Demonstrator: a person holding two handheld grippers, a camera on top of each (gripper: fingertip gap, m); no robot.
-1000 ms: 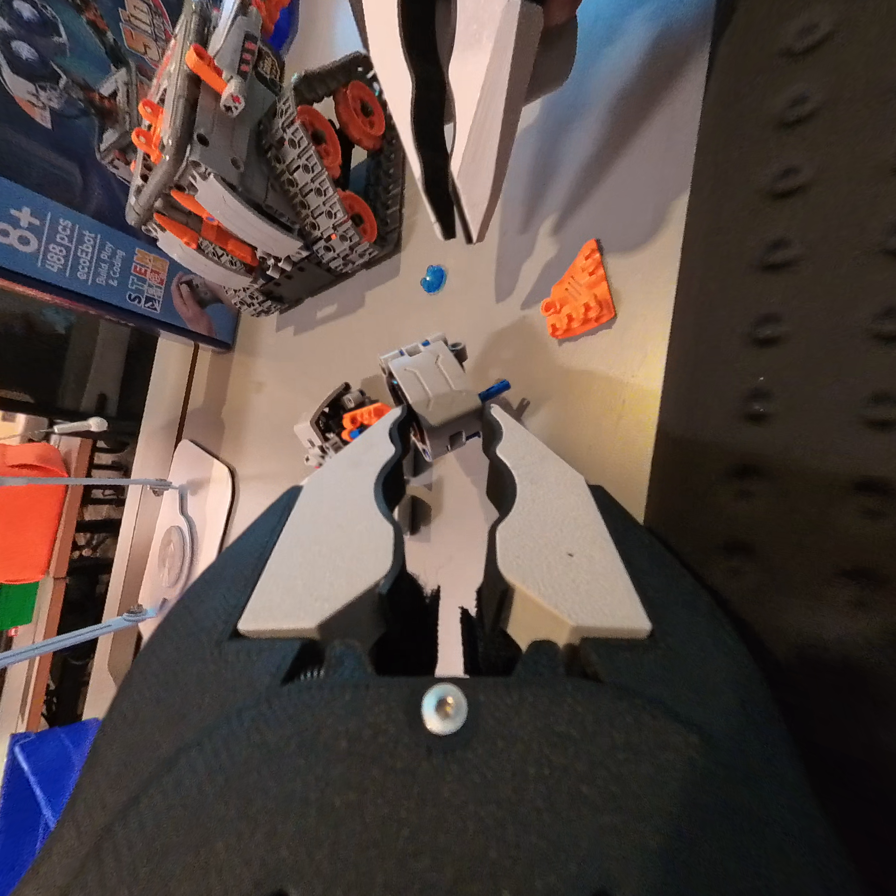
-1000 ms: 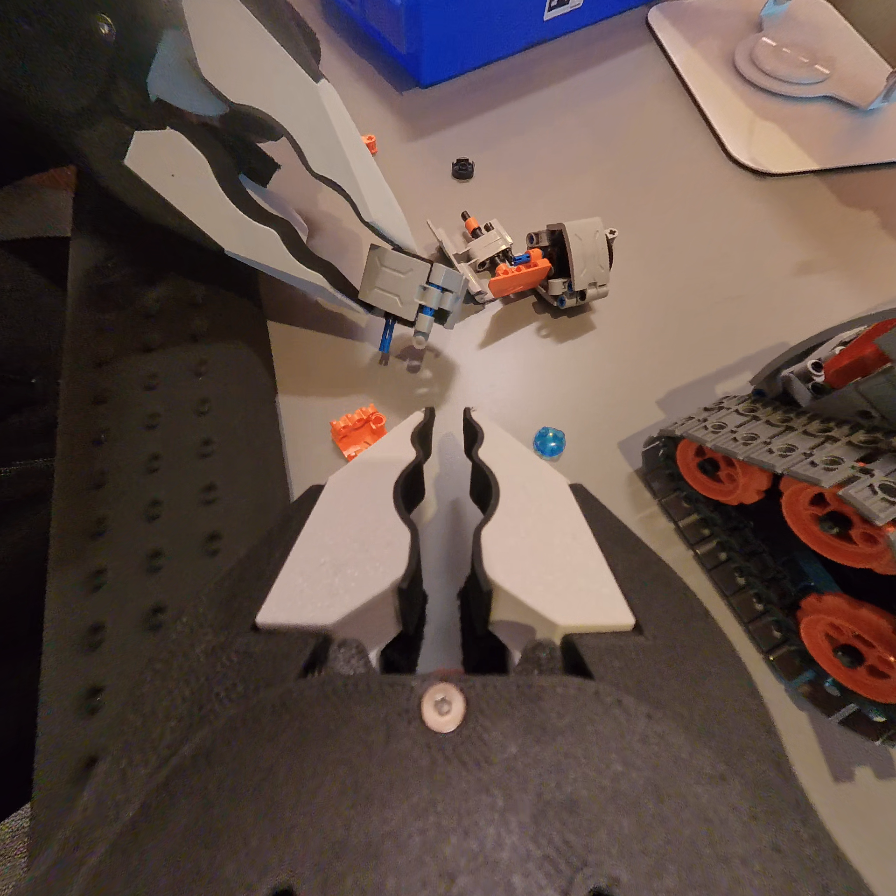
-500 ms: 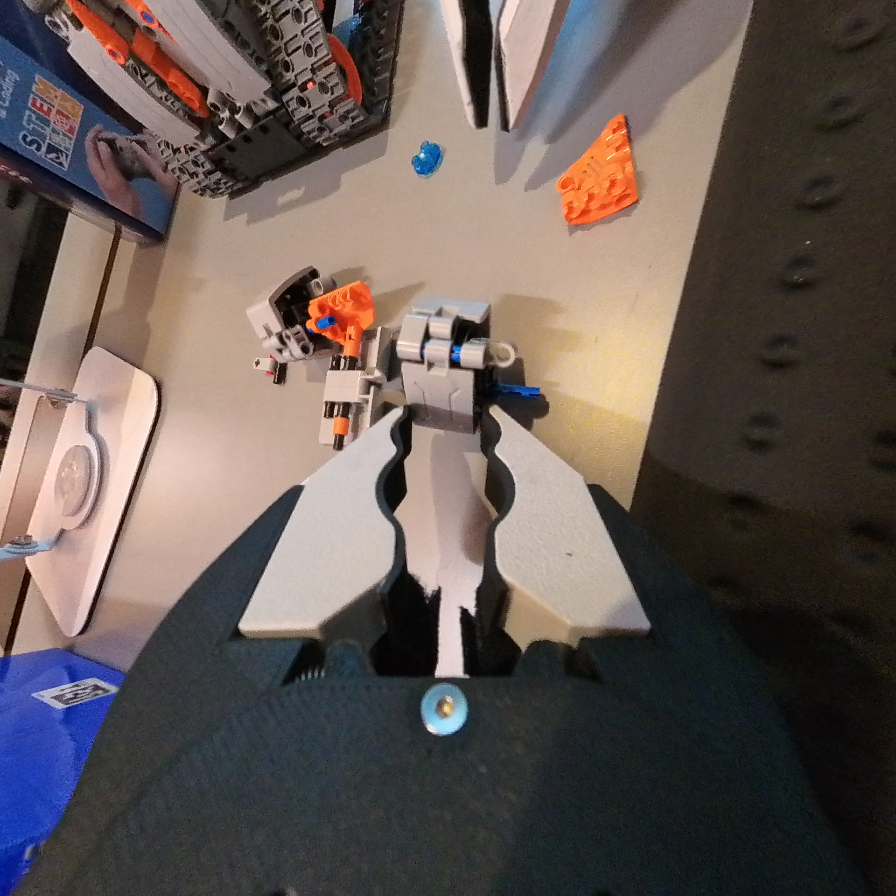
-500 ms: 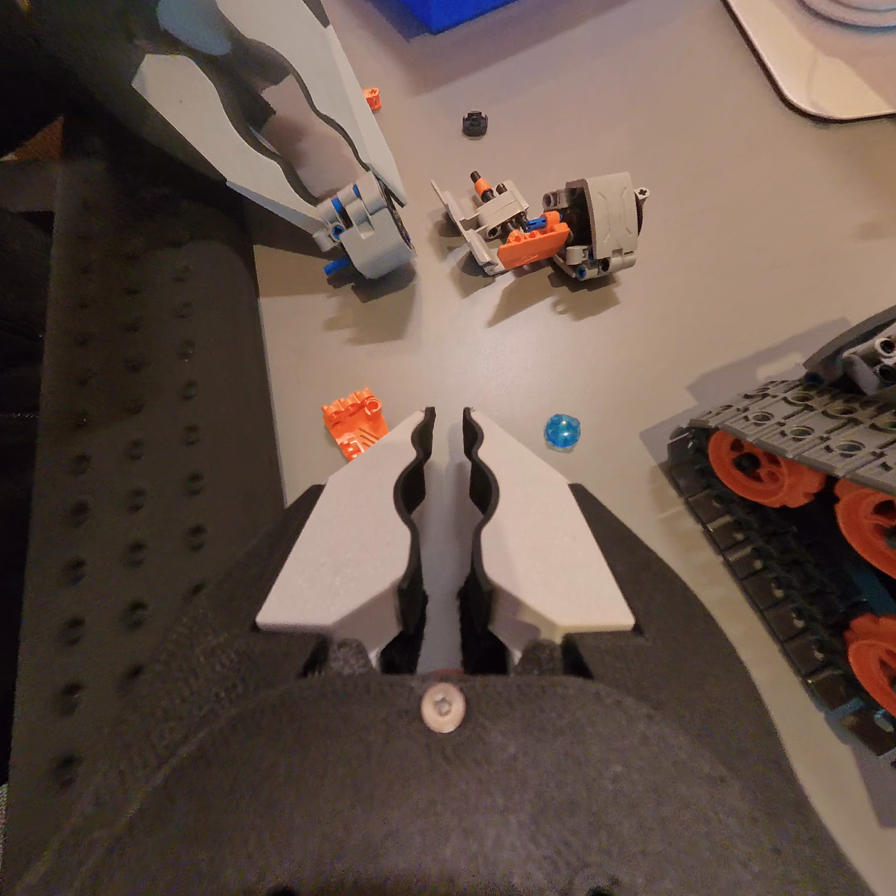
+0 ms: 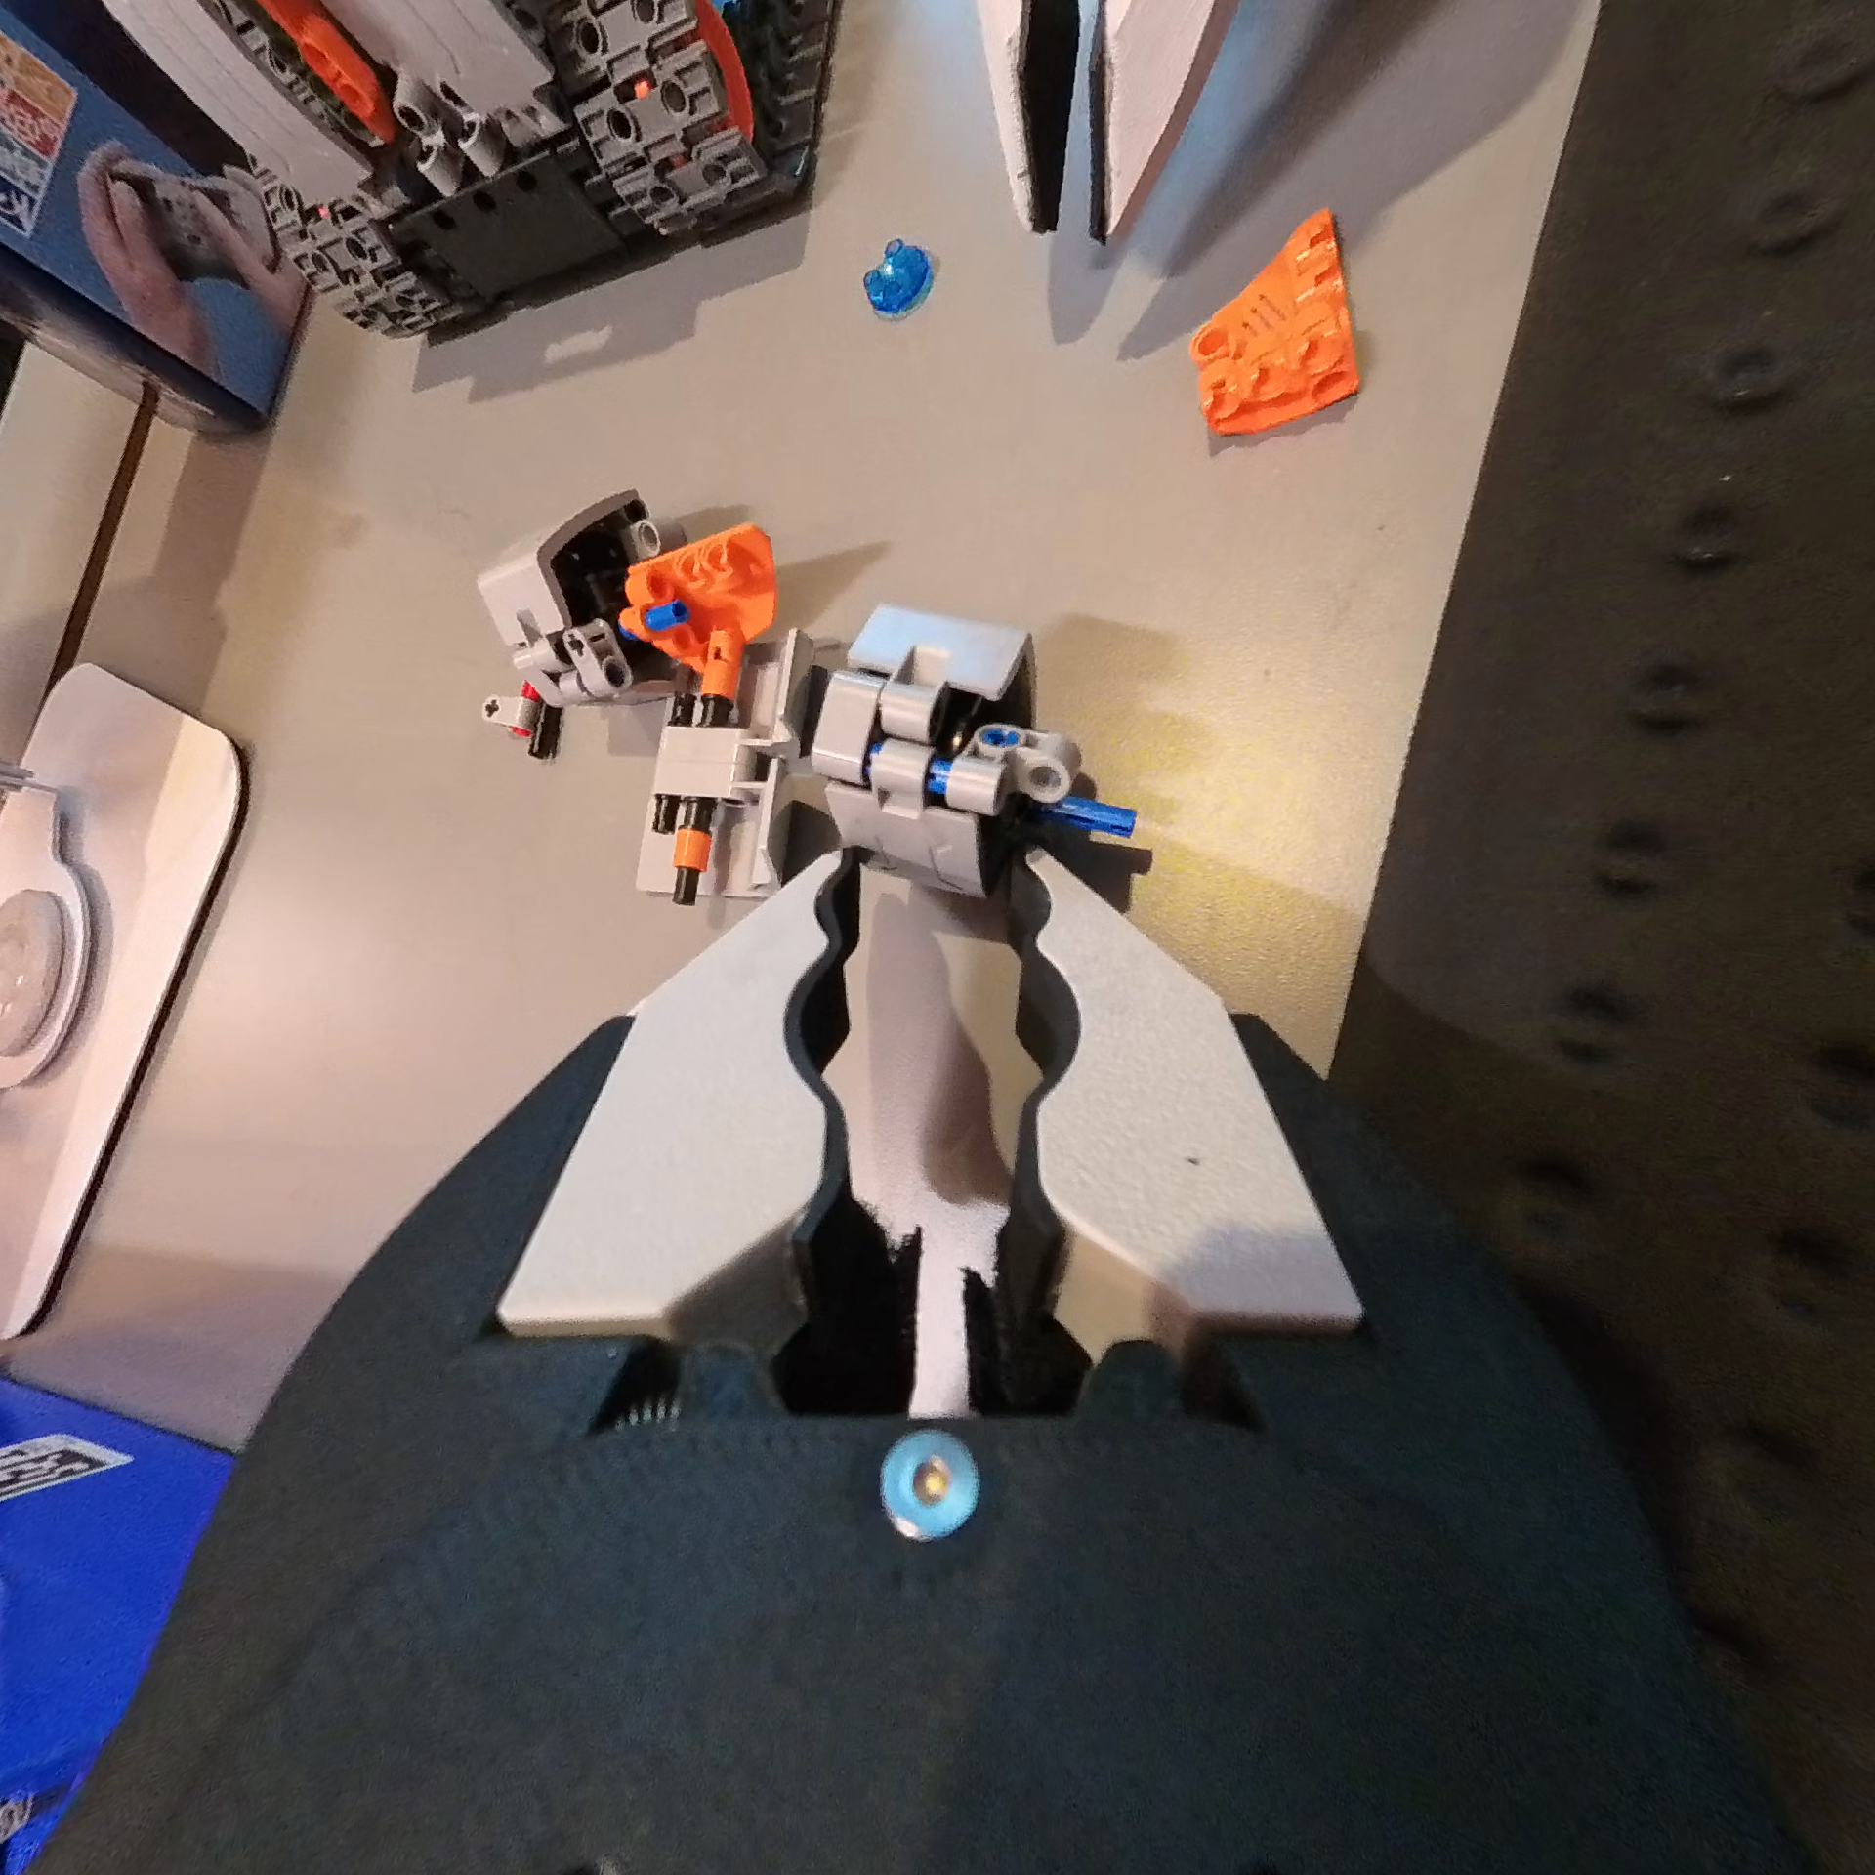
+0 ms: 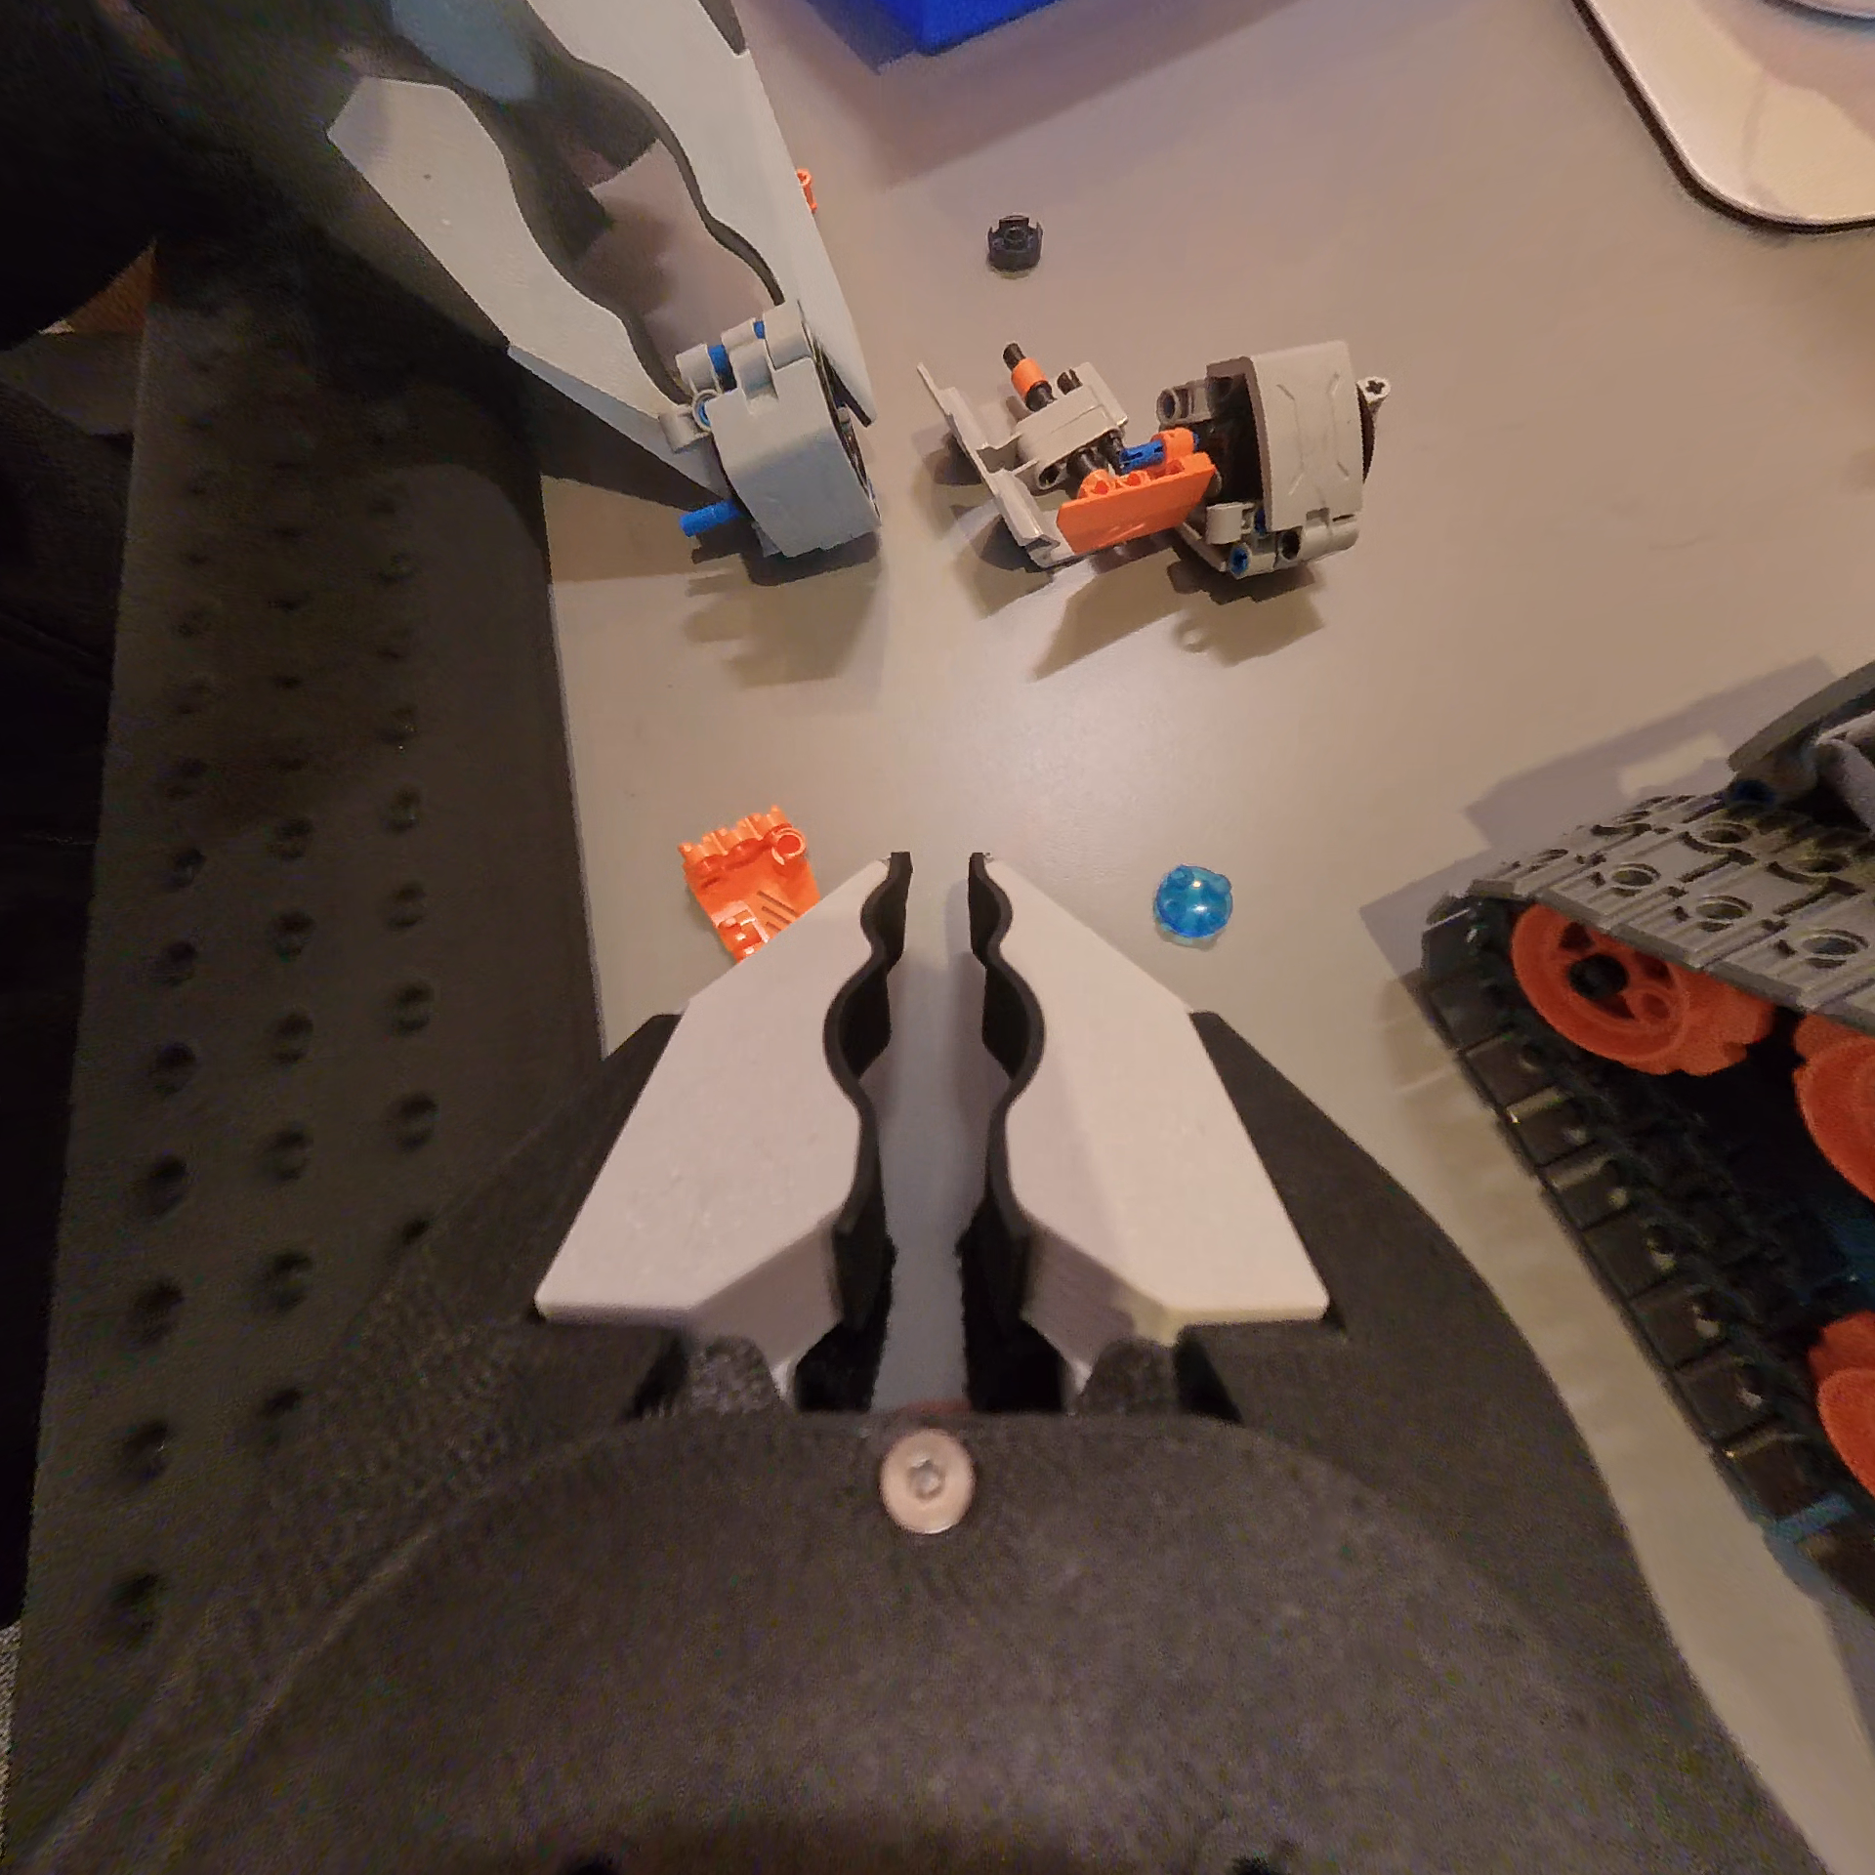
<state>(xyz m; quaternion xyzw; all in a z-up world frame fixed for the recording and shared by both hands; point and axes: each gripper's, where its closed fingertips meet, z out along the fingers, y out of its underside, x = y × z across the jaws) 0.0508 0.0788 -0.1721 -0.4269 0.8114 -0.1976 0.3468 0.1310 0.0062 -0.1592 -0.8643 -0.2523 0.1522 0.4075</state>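
Observation:
My left gripper [image 5: 933,873] is shut on a grey brick assembly [image 5: 928,751] with a blue pin, held low at the table top. It shows in the right wrist view too, left gripper [image 6: 771,436] on the grey assembly [image 6: 791,477]. Just left of it lies a second grey-and-orange assembly [image 5: 660,649], also visible in the right wrist view [image 6: 1167,457]. My right gripper [image 6: 939,867] is shut and empty, above the table between an orange wedge plate [image 6: 751,878] and a blue round stud [image 6: 1192,903]. Its tips also show in the left wrist view [image 5: 1065,122].
A tracked vehicle with orange wheels [image 6: 1674,964] stands at the right, and at top left of the left view [image 5: 507,132]. A black perforated surface [image 6: 254,913] borders the table. A small black round piece [image 6: 1015,241], a white plate [image 5: 101,964] and a blue box [image 5: 61,1522] lie around. Across from one pair of fingers to the other is roughly 12 centimetres. The blue round stud [image 6: 1192,903] lies some 5 centimetres from my right tips, 15 centimetres from my left tips. It is also in sight in the left wrist view [image 5: 900,260].
My left gripper has turned and brought the grey assembly down next to the grey-and-orange assembly. My right gripper has stayed shut and shifted slightly back.

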